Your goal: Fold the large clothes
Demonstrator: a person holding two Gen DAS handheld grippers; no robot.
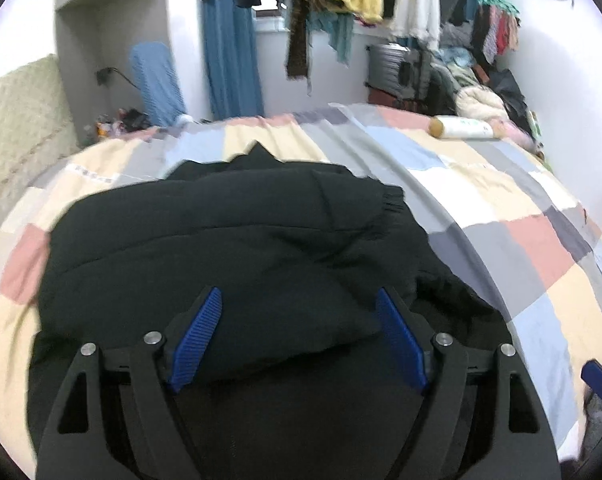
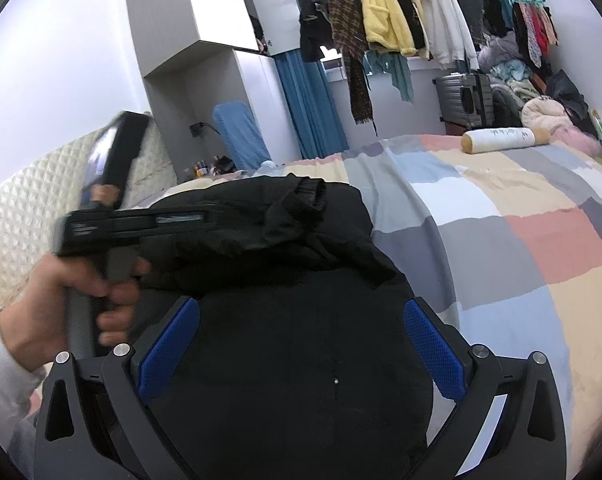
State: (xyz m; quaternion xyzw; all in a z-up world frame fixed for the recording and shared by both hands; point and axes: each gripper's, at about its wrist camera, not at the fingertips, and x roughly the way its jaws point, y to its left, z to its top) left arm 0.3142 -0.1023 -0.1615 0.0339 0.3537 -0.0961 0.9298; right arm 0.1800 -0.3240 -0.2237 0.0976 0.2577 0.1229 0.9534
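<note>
On the bed's checked cover (image 1: pixel 481 200) lies a black jacket (image 1: pixel 229 240), partly folded. The left tongs (image 1: pixel 299 312) stand wide open over it, gripping nothing. The right tongs (image 2: pixel 301 328) stand open too, empty. A roll (image 2: pixel 501 138) near the far edge bears writing too small to read.

A bed (image 2: pixel 521 240) under a checked pastel cover fills the right, a quilted headboard (image 2: pixel 29 216) lower left, grey cupboards (image 2: pixel 189 20) and blue curtain (image 2: pixel 309 100) above, hanging clothes (image 2: pixel 381 12) upper right.
</note>
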